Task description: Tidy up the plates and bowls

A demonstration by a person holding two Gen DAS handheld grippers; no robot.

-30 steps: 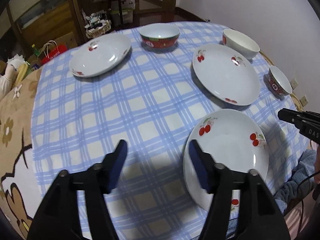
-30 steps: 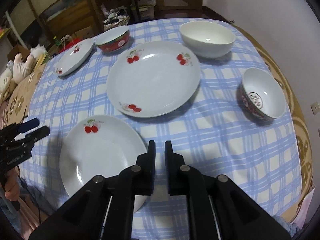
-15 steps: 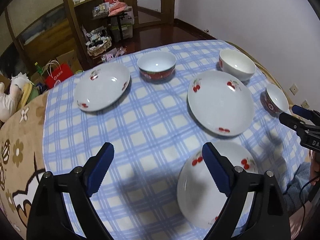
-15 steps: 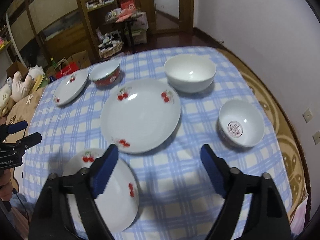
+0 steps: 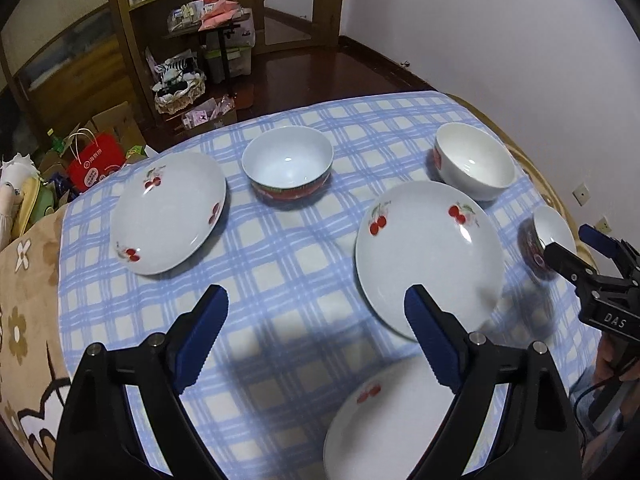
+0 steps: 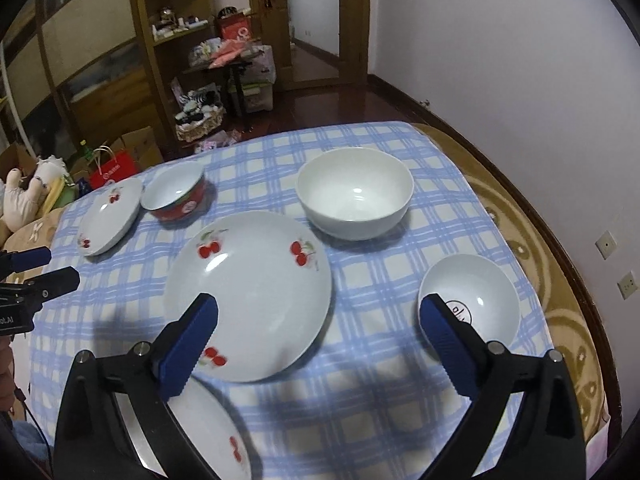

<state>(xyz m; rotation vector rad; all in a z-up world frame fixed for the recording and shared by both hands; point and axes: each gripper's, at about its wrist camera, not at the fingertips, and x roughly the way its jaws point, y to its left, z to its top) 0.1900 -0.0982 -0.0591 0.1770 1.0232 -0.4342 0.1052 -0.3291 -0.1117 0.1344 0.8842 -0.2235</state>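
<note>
Three white cherry-print plates lie on the blue checked cloth: one far left (image 5: 168, 212), a large one in the middle (image 5: 430, 256) (image 6: 252, 300), and one at the near edge (image 5: 384, 424) (image 6: 208, 432). A red-sided bowl (image 5: 287, 164) (image 6: 176, 196), a big white bowl (image 5: 474, 164) (image 6: 356, 192) and a small bowl (image 5: 548, 240) (image 6: 476, 300) stand apart. My left gripper (image 5: 316, 296) hangs open above the cloth, holding nothing. My right gripper (image 6: 320, 304) hovers over the large plate's near edge; its jaws are opening with nothing between them.
The round table's wooden rim (image 6: 560, 280) runs close to the white wall on the right. Beyond the far edge are a wooden cabinet (image 5: 120, 40), a red paper bag (image 5: 94, 160) and a basket (image 5: 180, 92) on the floor. A stuffed toy (image 6: 24, 200) lies at the left.
Both grippers have risen and drawn back from the table, so more of the dishes shows. The right gripper went from shut to wide open. The left one widened.
</note>
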